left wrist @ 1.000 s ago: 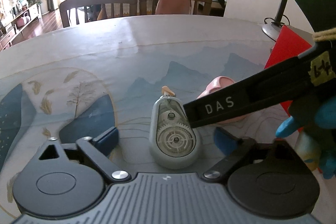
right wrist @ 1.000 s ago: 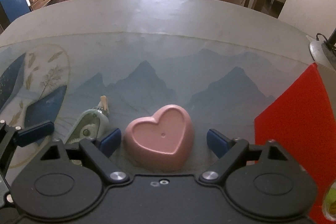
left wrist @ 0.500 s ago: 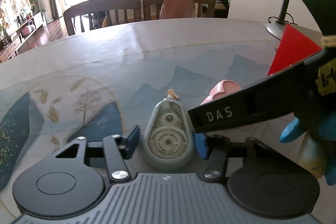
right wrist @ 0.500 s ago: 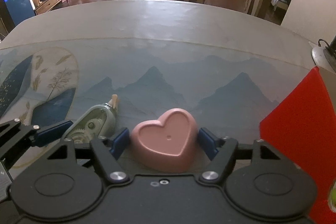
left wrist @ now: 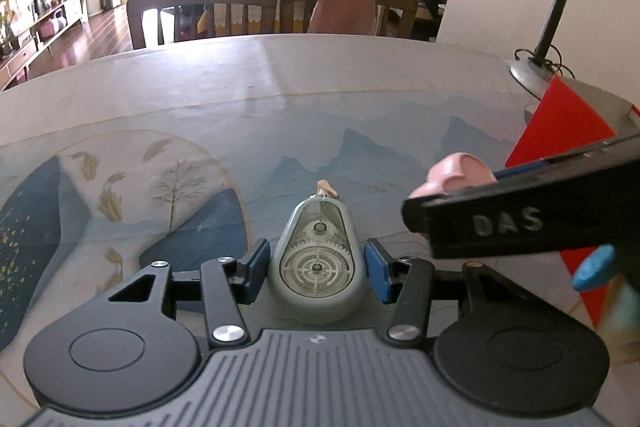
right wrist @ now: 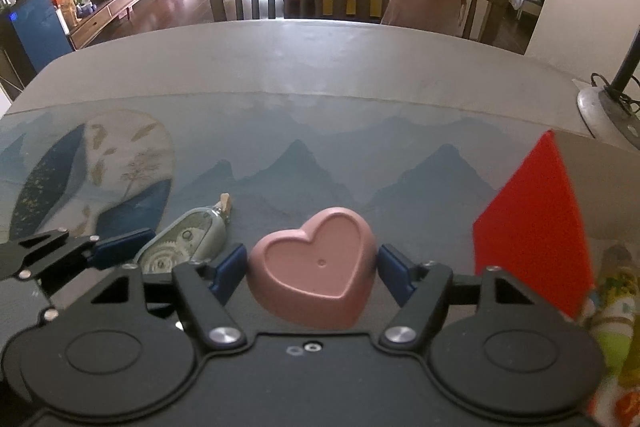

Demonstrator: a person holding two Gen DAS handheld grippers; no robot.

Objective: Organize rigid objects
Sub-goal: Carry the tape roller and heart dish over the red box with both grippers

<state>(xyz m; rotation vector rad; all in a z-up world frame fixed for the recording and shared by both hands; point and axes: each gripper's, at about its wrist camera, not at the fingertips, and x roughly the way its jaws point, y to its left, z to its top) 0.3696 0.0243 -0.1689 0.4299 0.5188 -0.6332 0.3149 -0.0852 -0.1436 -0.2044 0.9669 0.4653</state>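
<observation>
Currently two pickups are in hand, one per gripper, on the table [right wrist: 320, 67] laid with a mountain-print cloth.

Item one: correction-tape dispenser [left wrist: 318, 259], grey-green, gears visible through its window, nib pointing toward the far edge. It lies in the near half of the table, toward the left. The left gripper [left wrist: 316, 269] has just been closing around it; the blue pads [left wrist: 256, 267] now sit against its flanks, so it is judged grasped. Whether it has left the cloth cannot be told.

Item two: pink heart-shaped dish [right wrist: 314, 267], hollow side up, just right of the dispenser. The right gripper [right wrist: 312, 267] has likewise just been closing and is clenched on the heart's two sides; the dish appears lifted slightly off the cloth.

Item three: red sheet [right wrist: 536, 227], at the table's right edge, with a lamp base [right wrist: 608, 115] beyond it.

Next move, as judged: both items are to be raised clear and carried without the two grippers, which are close together, colliding. No destination is identifiable.
</observation>
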